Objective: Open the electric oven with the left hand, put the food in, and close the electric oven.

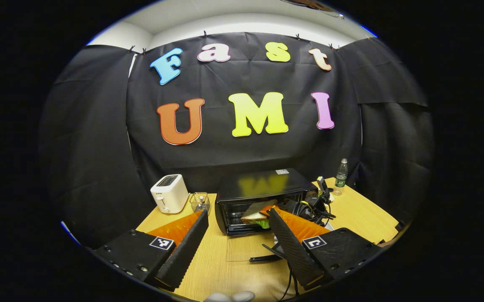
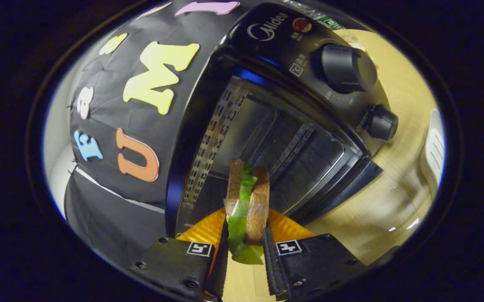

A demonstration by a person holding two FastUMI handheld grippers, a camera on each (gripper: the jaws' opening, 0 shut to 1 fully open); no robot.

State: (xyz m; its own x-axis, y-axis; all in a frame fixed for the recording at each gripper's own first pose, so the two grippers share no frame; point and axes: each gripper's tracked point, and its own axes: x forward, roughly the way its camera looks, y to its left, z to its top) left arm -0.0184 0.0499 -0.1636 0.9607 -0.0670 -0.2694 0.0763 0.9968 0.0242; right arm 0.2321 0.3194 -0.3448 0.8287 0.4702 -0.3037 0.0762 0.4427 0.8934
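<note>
**Sandwich at the oven mouth**

Clamped upright between our right hand-held gripper (image 2: 245,243) fingers, the sandwich (image 2: 247,201) sits just before the open electric oven (image 2: 309,138); the cavity lies straight ahead; our left hand-held gripper (image 1: 235,245) waits wide, farther back over the bench (image 1: 363,214).

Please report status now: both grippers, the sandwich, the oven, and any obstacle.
Left gripper open, back from the oven. Right gripper shut on sandwich, at the oven mouth. Door down, cavity looks clear.

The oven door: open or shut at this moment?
Open. The oven door lies folded down flat on the table, and the sandwich held by the right tool faces the bare cavity.
</note>
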